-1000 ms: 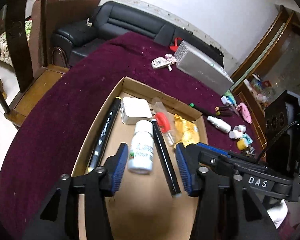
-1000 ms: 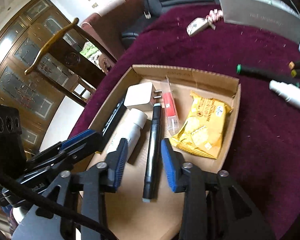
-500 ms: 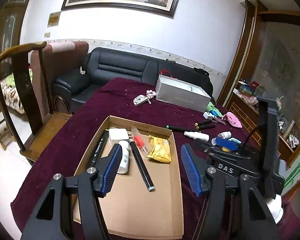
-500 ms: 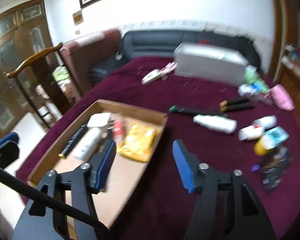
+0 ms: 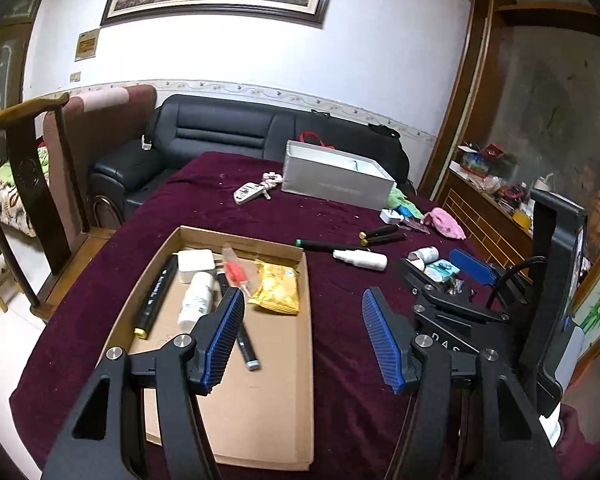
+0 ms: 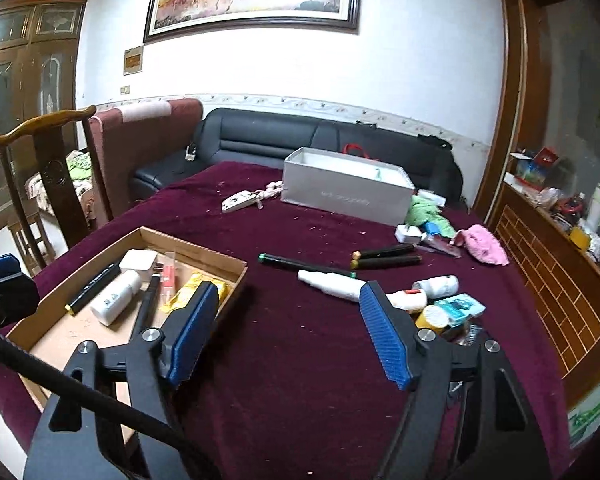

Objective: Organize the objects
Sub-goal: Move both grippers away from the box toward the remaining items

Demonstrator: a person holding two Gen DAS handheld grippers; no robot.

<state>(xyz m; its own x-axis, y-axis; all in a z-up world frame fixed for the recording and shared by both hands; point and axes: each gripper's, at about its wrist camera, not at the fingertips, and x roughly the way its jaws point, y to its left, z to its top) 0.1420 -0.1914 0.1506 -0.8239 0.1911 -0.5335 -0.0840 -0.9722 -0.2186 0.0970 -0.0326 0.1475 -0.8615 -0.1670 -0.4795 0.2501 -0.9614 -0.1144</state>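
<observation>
**Sorting partly done: tray half filled, loose items remained on the bench**

Nearest the cameras, the left claw (image 5: 302,334) stood spread with nothing between its pads. The right claw (image 6: 288,332) had just been opening and was likewise spread and empty, poised above bare maroon cloth.

Below the left claw lay the cardboard tray (image 5: 268,408), on the near left part of the bench (image 6: 300,392). It held a black marker (image 5: 156,292) along its left wall, a white bottle (image 5: 196,298), a second dark pen (image 5: 244,344), a white charger (image 5: 196,265), a red-capped tube (image 5: 234,268) and a yellow snack packet (image 5: 278,290). The tray's near half was bare.

Outstanding, further right on the cloth: a green-tipped pen (image 6: 296,262), a white spray bottle (image 6: 332,283), two dark markers (image 6: 384,258), small bottles and a teal packet (image 6: 458,307) clustered together, a white plug (image 6: 408,234) and a pink cloth (image 6: 482,244).

Farthest back stood a grey box (image 6: 344,196) with a key fob (image 6: 238,201) beside it.

Judgement: roughly half complete; a further pick from the right-hand cluster appeared due.
</observation>
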